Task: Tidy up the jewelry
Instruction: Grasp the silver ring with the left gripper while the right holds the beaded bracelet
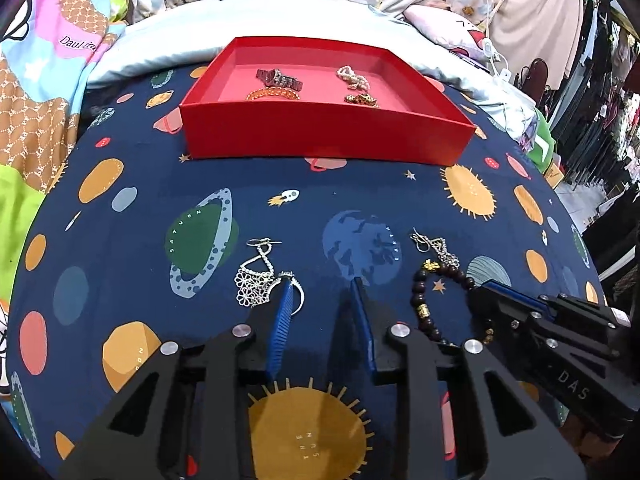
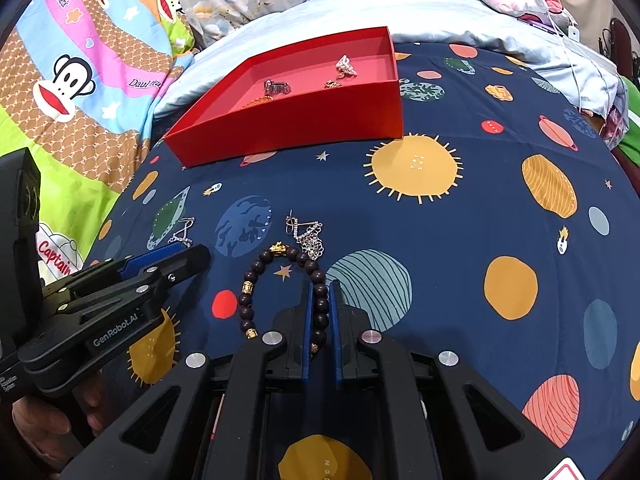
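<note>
My left gripper stands open low over the space-print sheet. A silver ring lies between its blue fingers, right against the left one. A silver filigree earring lies just left of that finger. My right gripper is shut on a dark bead bracelet with gold charms, several beads pinched between its pads. A second silver earring lies just beyond the bracelet. The red box at the back holds a watch, a pearl piece, a gold piece and an orange bracelet.
The bed sheet is dark blue with planets. A pale blue quilt and a cartoon-print blanket lie behind and to the left. Hanging clothes fill the far right. A hand holds the left gripper's handle.
</note>
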### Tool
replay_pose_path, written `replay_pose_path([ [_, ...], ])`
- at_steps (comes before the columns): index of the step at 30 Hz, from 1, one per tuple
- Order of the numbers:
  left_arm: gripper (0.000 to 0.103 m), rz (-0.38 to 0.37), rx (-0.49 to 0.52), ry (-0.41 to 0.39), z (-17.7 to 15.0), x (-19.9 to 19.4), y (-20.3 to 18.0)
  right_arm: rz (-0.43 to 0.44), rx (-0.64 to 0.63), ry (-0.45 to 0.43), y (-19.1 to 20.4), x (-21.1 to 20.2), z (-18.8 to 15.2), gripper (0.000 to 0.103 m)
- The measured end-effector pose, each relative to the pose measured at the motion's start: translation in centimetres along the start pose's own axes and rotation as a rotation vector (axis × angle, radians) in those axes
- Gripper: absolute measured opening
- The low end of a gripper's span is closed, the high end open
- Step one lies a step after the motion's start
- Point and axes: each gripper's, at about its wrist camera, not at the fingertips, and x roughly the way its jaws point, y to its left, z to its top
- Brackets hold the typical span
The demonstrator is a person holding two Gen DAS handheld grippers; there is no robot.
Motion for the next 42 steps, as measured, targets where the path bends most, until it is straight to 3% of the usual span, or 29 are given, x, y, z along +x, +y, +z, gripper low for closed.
replay_pose_path([
  [8, 0.028, 0.004, -0.003, -0.005, 0.0, 0.0, 0.4, 0.006, 0.005, -0.001, -0.1, 0.0, -0.2, 0.007],
  [12, 0.006, -0.012, -0.009, -0.005, -0.1, 0.0, 0.6, 0.006, 0.007, -0.002, -0.1, 0.0, -0.2, 0.007],
  [17, 0.000, -0.058, -0.012, 0.006, -0.2, 0.0, 0.4, 0.007, 0.007, -0.004, -0.1, -0.1, -0.2, 0.007],
  [26, 0.000, -0.126, -0.014, -0.005, -0.4, -1.7, -0.4, 0.010, 0.005, -0.020, 0.1, -0.9, 0.1, 0.008],
  [35, 0.001, -0.061, -0.022, 0.008, -0.2, -1.6, 0.8, 0.015, -0.001, -0.024, 0.4, -1.2, 0.3, 0.007],
  [42, 0.029, -0.042, 0.011, 0.002, 0.0, -0.9, -0.2, 0.015, -0.006, -0.016, 0.5, -0.9, 0.4, 0.007],
])
